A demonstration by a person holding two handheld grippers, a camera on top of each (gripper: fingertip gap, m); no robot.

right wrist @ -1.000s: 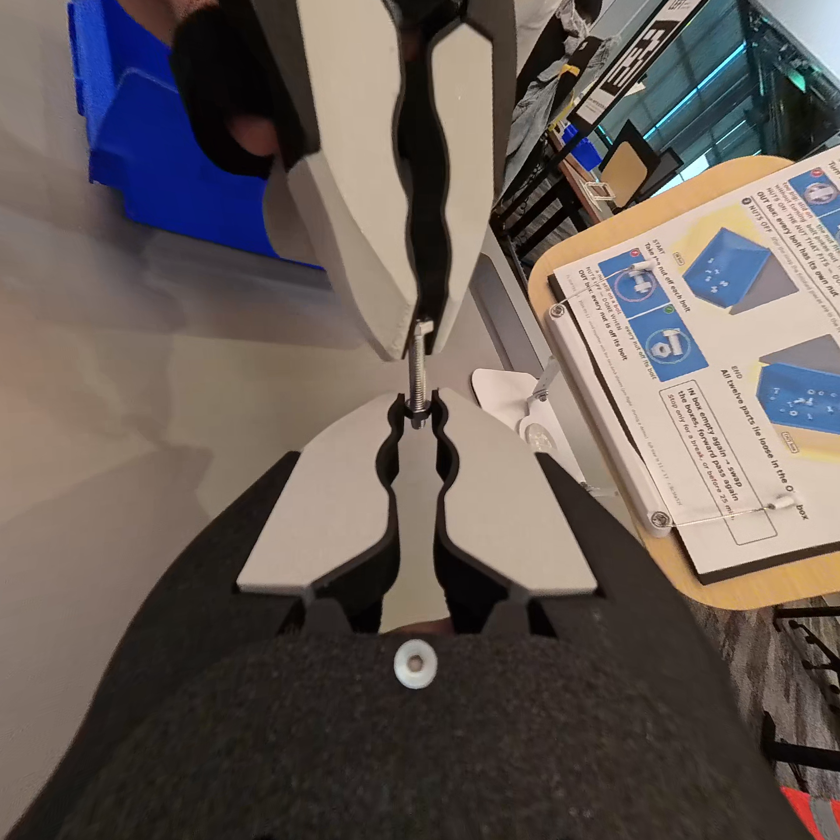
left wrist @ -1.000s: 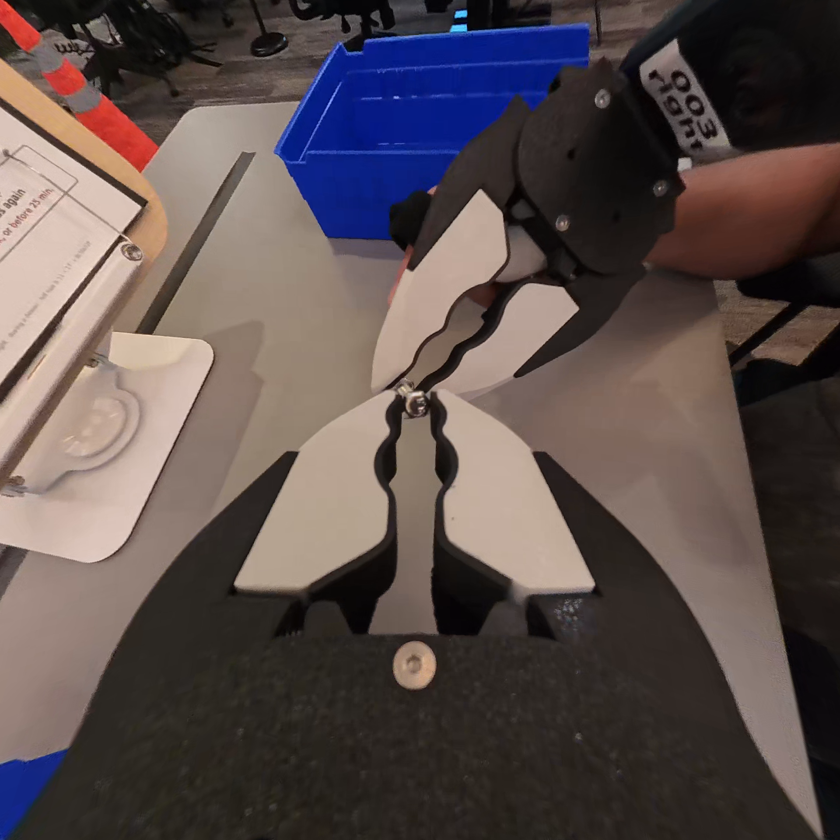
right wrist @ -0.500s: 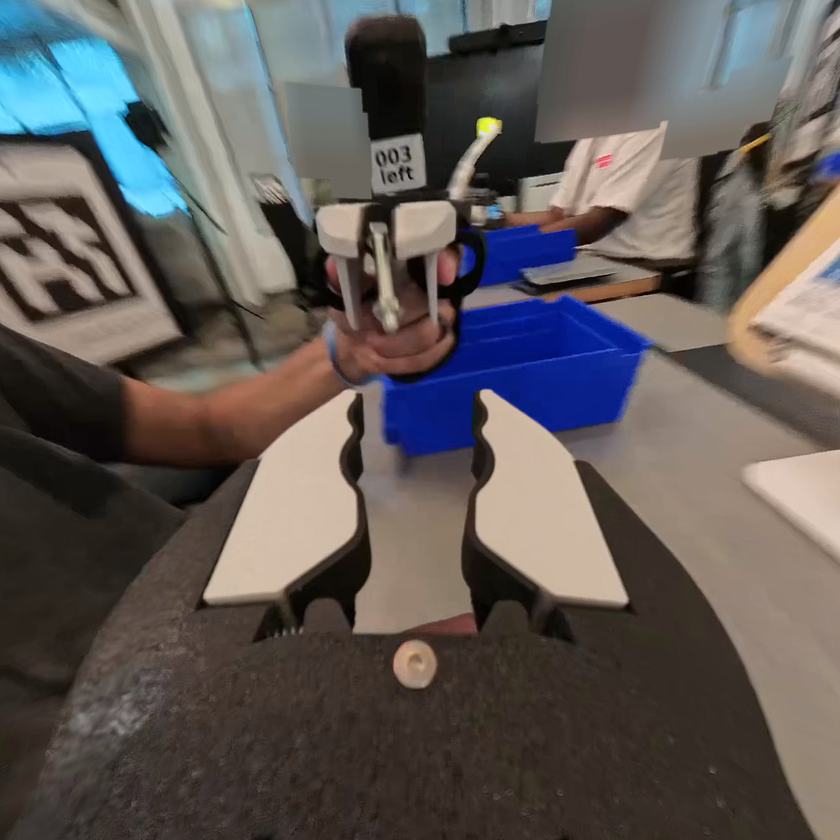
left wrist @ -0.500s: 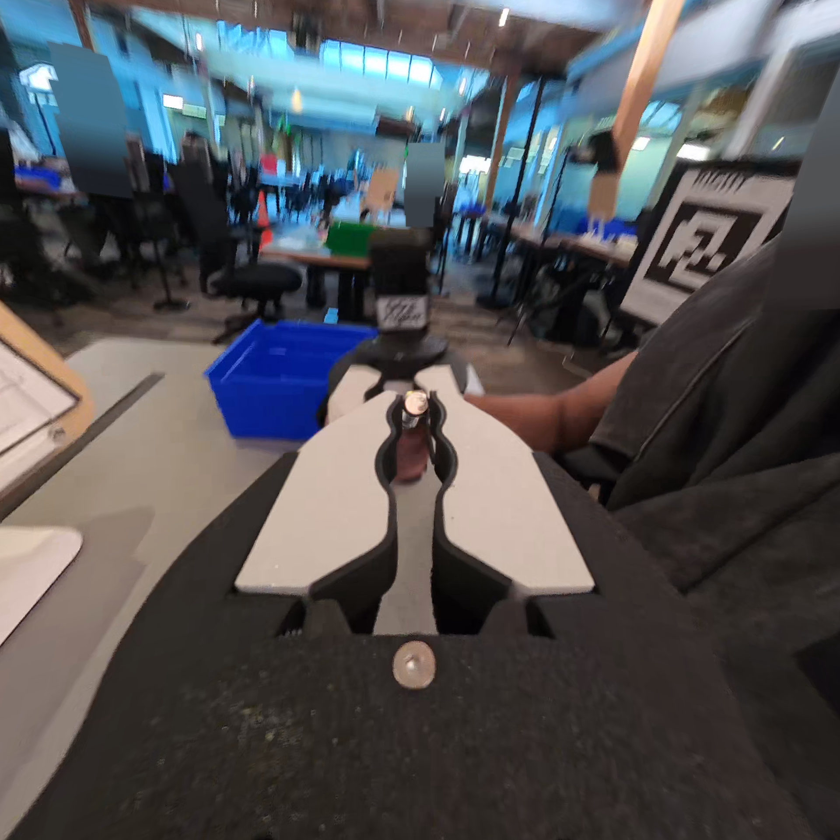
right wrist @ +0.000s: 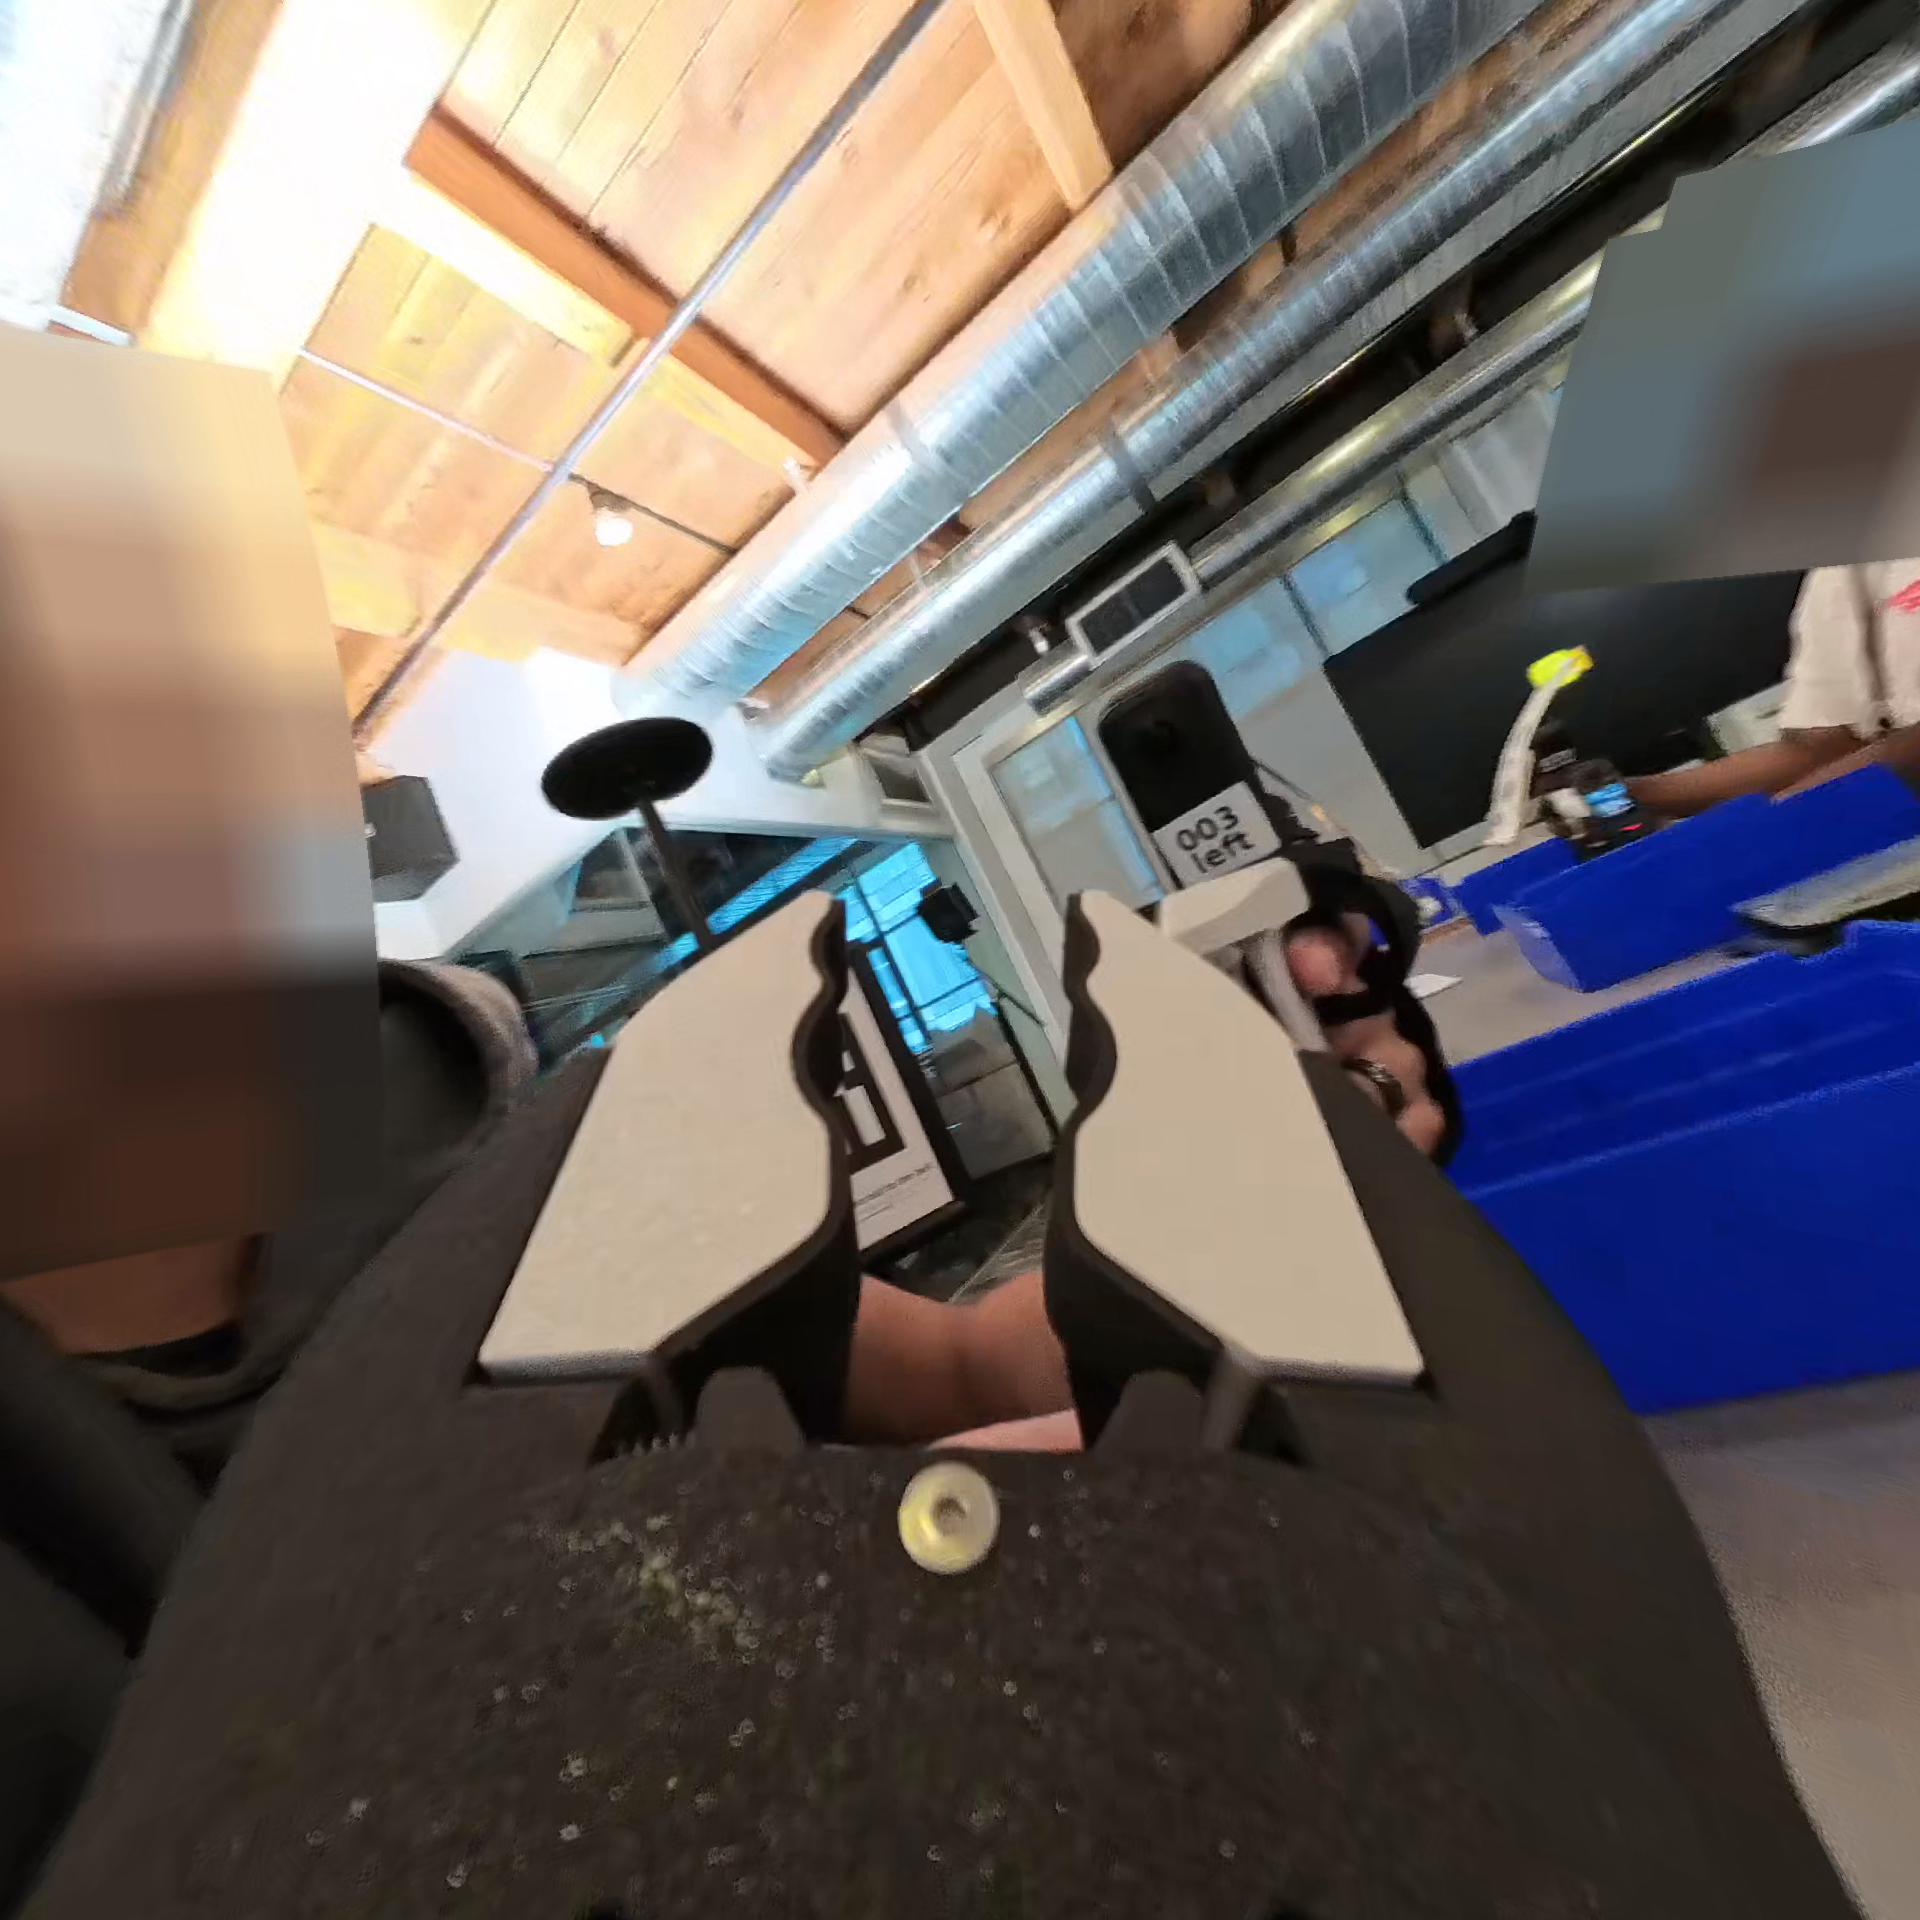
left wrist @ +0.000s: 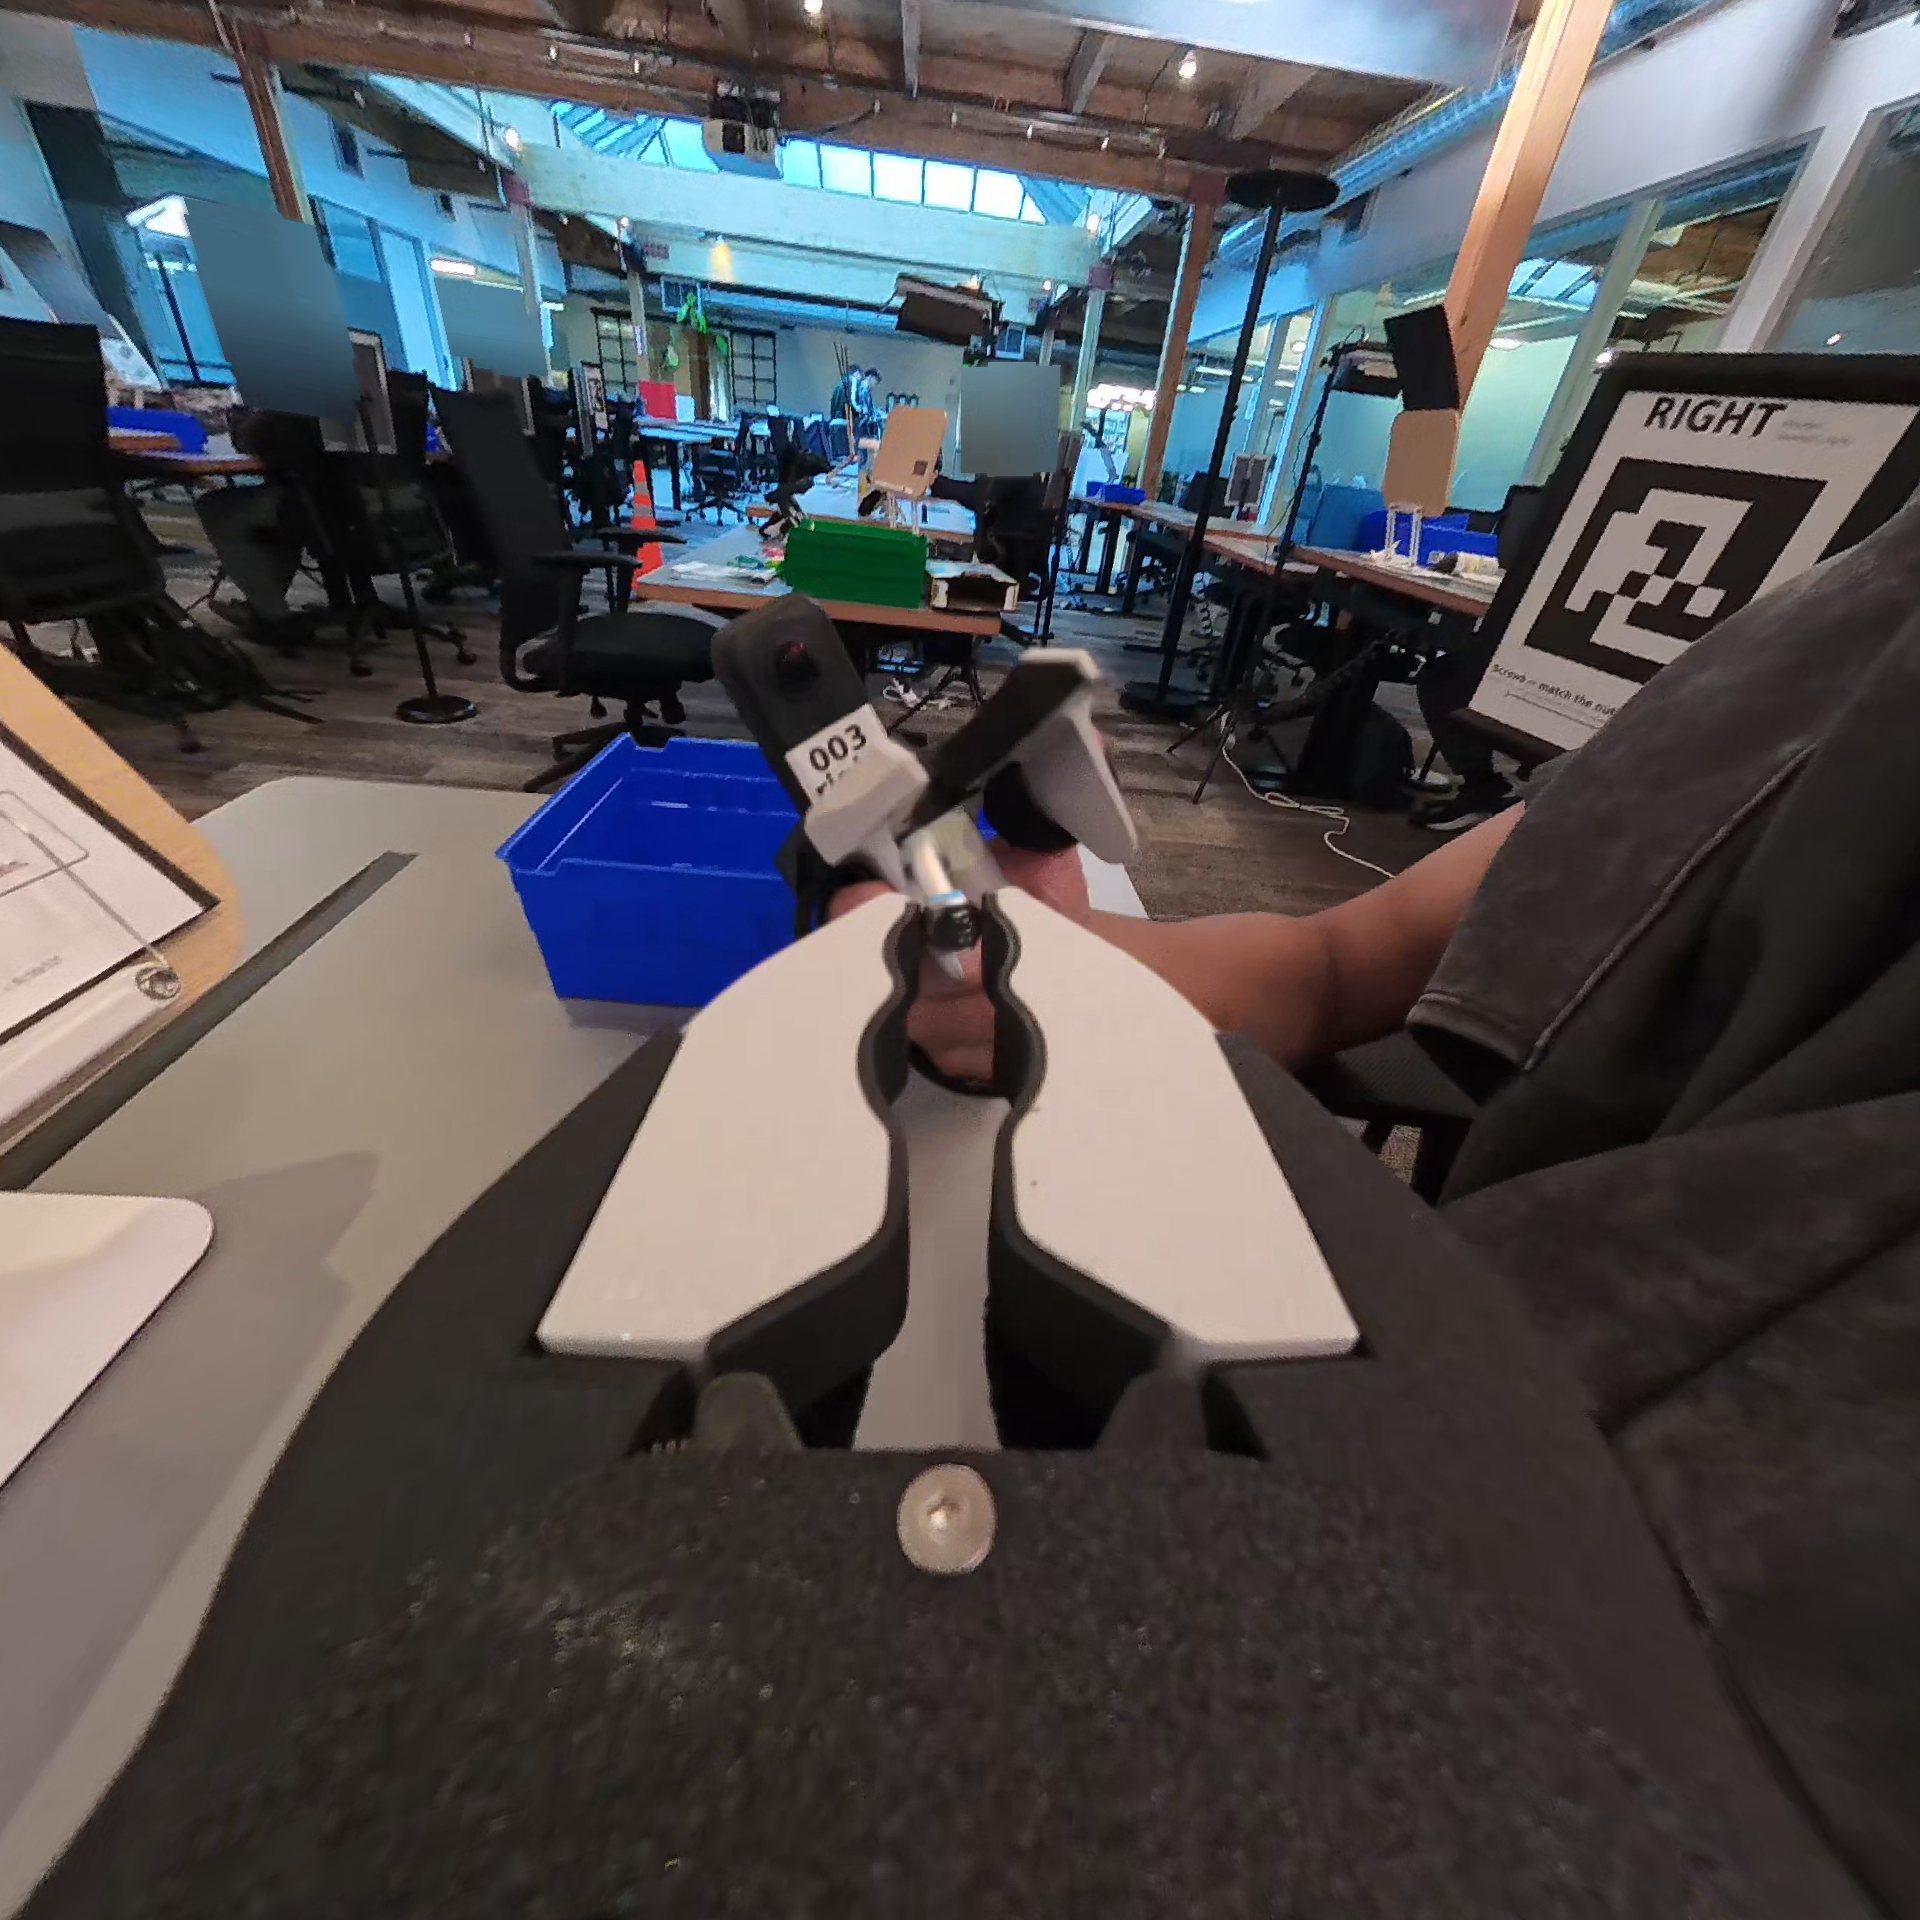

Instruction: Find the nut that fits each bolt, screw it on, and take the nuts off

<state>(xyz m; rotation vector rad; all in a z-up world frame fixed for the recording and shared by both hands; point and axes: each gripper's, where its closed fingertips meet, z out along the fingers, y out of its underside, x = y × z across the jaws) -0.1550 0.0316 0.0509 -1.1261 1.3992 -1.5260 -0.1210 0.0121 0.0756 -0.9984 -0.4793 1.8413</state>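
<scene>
A: Nearest in the left wrist view, the left gripper [left wrist: 951,925] has its tips pinched on a small metal piece, the bolt [left wrist: 948,923], seen end-on. Whether a nut sits on it is too small to tell.

B: And the right gripper [right wrist: 948,920]?

A: In its own view the fingers stand well apart with nothing between them, tilted up toward the wooden ceiling.

B: Just past the left tips?

A: The right gripper [left wrist: 997,774] shows again there, raised and tilted, with the person's hand [left wrist: 977,997] beneath it, very near the bolt.

B: Farther back?

A: A blue bin [left wrist: 644,883] stands on the grey table [left wrist: 312,1091], behind the grippers. An instruction board [left wrist: 94,894] sits at the table's left edge.

B: Beyond that?

A: Office chairs, desks and a black-and-white marker sign [left wrist: 1683,561] on the right.
</scene>
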